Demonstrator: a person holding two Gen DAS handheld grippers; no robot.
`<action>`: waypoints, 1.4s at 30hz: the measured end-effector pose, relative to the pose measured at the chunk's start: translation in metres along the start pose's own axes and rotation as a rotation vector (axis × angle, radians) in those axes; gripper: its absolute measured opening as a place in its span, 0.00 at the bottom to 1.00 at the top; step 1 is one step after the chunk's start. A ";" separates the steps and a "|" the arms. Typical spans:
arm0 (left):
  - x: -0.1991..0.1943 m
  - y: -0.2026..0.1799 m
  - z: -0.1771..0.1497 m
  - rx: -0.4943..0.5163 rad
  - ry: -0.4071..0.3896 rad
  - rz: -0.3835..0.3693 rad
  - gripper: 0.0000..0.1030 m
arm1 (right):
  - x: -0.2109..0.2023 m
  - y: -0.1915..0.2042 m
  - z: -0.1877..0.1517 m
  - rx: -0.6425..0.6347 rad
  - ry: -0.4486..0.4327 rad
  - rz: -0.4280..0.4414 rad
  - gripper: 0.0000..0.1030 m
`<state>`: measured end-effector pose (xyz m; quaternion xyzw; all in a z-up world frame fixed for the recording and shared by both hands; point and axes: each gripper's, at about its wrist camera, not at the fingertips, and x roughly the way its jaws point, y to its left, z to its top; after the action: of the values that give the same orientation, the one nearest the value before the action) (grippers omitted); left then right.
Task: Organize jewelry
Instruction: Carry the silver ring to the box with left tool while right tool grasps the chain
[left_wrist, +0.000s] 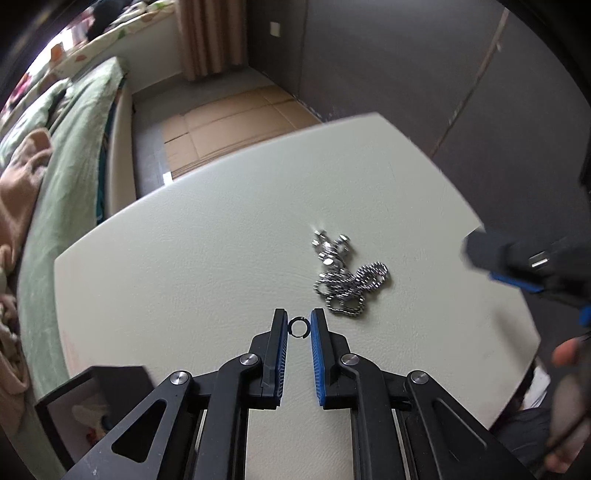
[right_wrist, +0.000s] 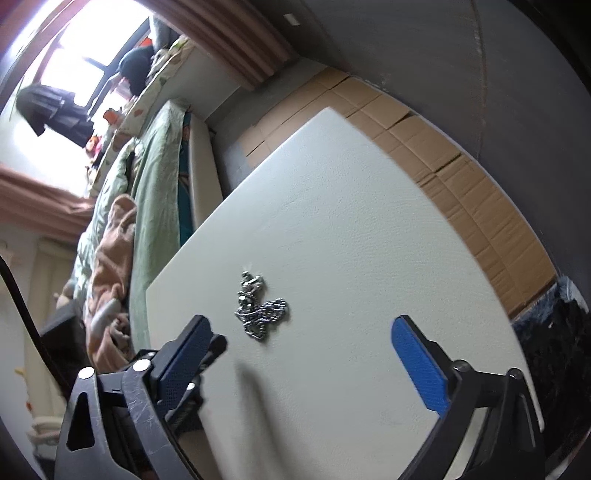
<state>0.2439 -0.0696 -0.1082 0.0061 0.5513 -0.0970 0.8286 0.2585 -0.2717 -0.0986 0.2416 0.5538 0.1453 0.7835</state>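
A small dark ring (left_wrist: 298, 327) sits between the fingertips of my left gripper (left_wrist: 298, 326), whose blue pads stand close on either side of it, over the white table (left_wrist: 184, 258). A heap of silver chain jewelry (left_wrist: 345, 275) lies on the table just ahead and to the right. In the right wrist view the same silver heap (right_wrist: 258, 310) lies ahead of my right gripper (right_wrist: 303, 328), which is wide open and empty above the table (right_wrist: 351, 221). The right gripper also shows at the right edge of the left wrist view (left_wrist: 524, 266).
A black open box (left_wrist: 85, 402) stands at the table's near left. A bed with green bedding (left_wrist: 74, 166) runs along the left. Flattened cardboard (left_wrist: 229, 122) covers the floor beyond the table. A dark wall (left_wrist: 406, 55) is behind.
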 end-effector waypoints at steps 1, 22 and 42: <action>-0.004 0.004 0.000 -0.019 -0.007 -0.004 0.13 | 0.003 0.003 -0.001 -0.013 0.006 -0.007 0.82; -0.057 0.075 -0.007 -0.191 -0.120 -0.048 0.13 | 0.077 0.079 -0.016 -0.385 0.080 -0.254 0.69; -0.113 0.089 -0.030 -0.226 -0.192 -0.032 0.13 | 0.028 0.084 -0.040 -0.386 0.066 -0.107 0.14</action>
<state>0.1895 0.0388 -0.0247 -0.1054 0.4770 -0.0478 0.8713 0.2341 -0.1790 -0.0864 0.0523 0.5530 0.2149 0.8033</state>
